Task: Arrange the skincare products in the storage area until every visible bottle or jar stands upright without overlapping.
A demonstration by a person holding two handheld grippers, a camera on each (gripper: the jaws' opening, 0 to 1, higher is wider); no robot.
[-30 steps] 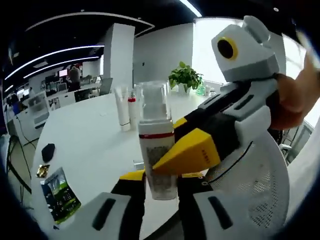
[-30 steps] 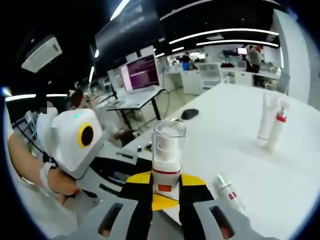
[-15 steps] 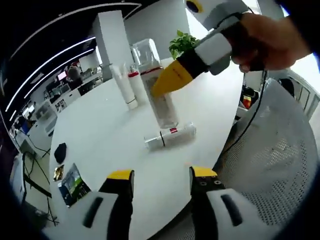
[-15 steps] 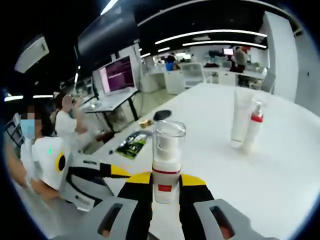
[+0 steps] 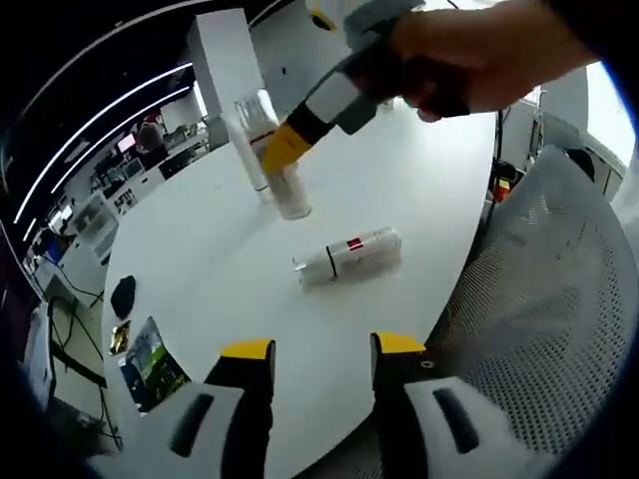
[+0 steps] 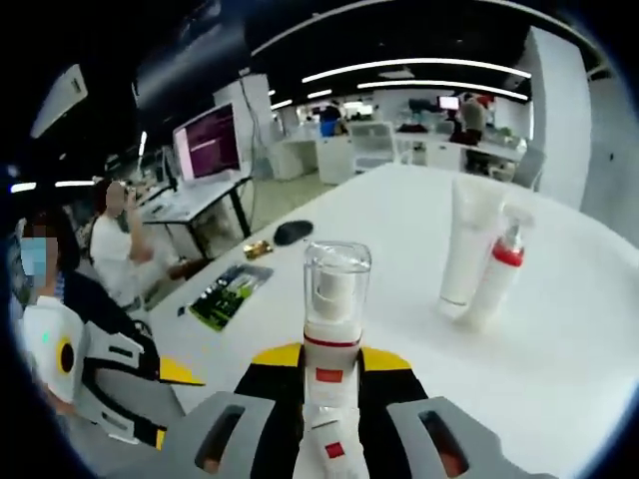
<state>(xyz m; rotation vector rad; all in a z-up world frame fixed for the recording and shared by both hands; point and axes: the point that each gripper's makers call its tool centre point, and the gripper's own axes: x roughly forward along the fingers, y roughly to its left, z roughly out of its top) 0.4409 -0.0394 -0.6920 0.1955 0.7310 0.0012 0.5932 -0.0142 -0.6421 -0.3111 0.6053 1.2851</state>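
My right gripper (image 6: 334,361) is shut on an upright pump bottle with a clear cap and red collar (image 6: 336,299). In the left gripper view that bottle (image 5: 278,170) is low over the white table, close beside a standing white tube (image 5: 246,150). The right gripper (image 5: 300,135) reaches in from the upper right, held by a hand (image 5: 479,60). A white bottle with a red label (image 5: 347,255) lies on its side mid-table. My left gripper (image 5: 321,349) is open with nothing between its fingers. The white tube (image 6: 464,244) and a red-collared pump bottle (image 6: 499,274) stand upright ahead on the right.
A black mouse (image 5: 123,296) and a green packet (image 5: 155,364) lie near the table's left edge. A mesh chair (image 5: 539,299) stands off the table's right edge. The left gripper (image 6: 110,384) is at the lower left in the right gripper view, and a person sits beyond it.
My left gripper let go of the clear-capped bottle and drew back, open. My right gripper carried the bottle away across the table to beside the standing white tube.
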